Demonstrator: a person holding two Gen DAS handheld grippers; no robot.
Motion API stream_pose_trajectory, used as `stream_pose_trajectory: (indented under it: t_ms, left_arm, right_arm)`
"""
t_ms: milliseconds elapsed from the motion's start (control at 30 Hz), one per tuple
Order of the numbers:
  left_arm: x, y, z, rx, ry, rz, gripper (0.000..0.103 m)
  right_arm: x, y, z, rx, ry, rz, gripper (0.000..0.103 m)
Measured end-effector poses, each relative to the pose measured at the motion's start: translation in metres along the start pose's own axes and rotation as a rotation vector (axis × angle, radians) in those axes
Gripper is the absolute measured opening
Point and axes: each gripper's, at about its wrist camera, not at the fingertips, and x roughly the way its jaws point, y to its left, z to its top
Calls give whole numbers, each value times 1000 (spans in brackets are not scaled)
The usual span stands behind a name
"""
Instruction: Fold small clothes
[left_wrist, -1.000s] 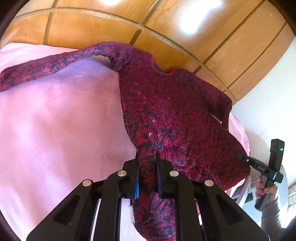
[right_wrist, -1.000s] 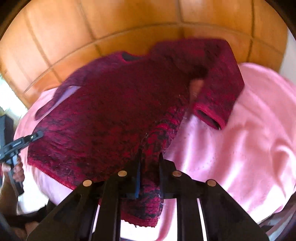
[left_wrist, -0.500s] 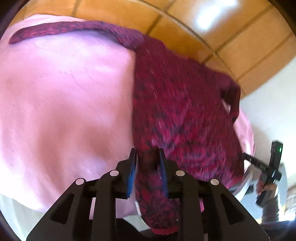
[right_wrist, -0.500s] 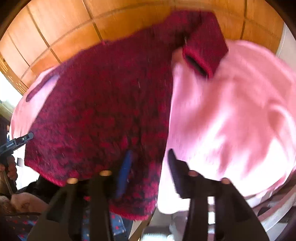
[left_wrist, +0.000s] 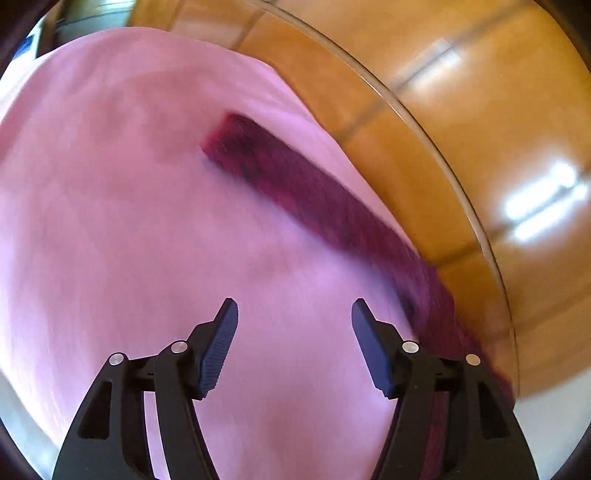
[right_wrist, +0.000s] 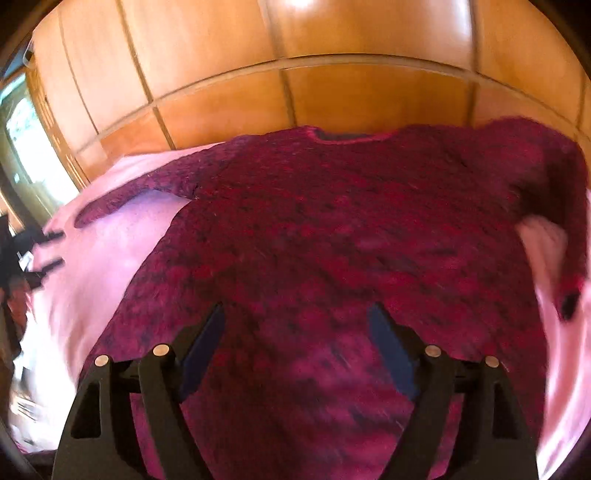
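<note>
Here both the left gripper (left_wrist: 294, 314) and the right gripper (right_wrist: 295, 317), jaws just opened and empty, hang over a soft, limp knitted sweater (right_wrist: 332, 236), best pinched at its sleeve (left_wrist: 303, 192) ahead of the left gripper.

Both views are motion-blurred. In the left wrist view, the sweater sleeve (left_wrist: 314, 192) runs behind the gripper's right finger; its lower end is cut off. In the right wrist view, the sweater (right_wrist: 332, 240) hem is hidden behind the gripper frame, and the dark objects (right_wrist: 22, 254) at left edge are unidentifiable.

Shiny orange wood panelling (right_wrist: 229, 110) all round, light glaring off it, plus a bright window (right_wrist: 16, 122) far left.
</note>
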Motion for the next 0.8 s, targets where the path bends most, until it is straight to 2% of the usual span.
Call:
stream_pose_trajectory:
  t_ms: [100, 167, 200, 300, 333, 367, 400, 533, 600, 700, 800]
  left_arm:
    - [16, 15, 34, -105, -21, 25, 63]
    - [31, 23, 53, -154, -15, 44, 63]
    - [40, 25, 57, -181, -19, 69, 63]
    - [63, 26, 72, -213, -18, 77, 62]
    - [65, 24, 77, -209, -30, 82, 55]
    - [69, 21, 80, -201, -42, 74, 24]
    - [72, 16, 84, -180, -32, 69, 10]
    - [56, 12, 98, -145, -120, 122, 8]
    - [50, 22, 106, -128, -155, 170, 8]
    - [54, 29, 109, -57, -131, 265, 8]
    - [64, 18, 102, -28, -129, 309, 13]
  right_arm:
    - [25, 6, -6, -26, 30, -23, 80]
    - [33, 2, -10, -33, 26, -33, 86]
    - [37, 1, -10, -29, 19, -31, 87]
    - [45, -1, -9, -8, 14, -8, 89]
    - [44, -2, -10, -7, 16, -6, 89]
    - [43, -2, -11, -10, 17, -8, 90]
    - [41, -2, -11, -13, 18, -11, 90]
    - [39, 0, -11, -25, 18, -22, 90]
    - [37, 0, -12, -28, 19, -32, 90]
    - [42, 5, -11, -51, 28, -45, 93]
    - [42, 4, -11, -44, 28, -38, 93]
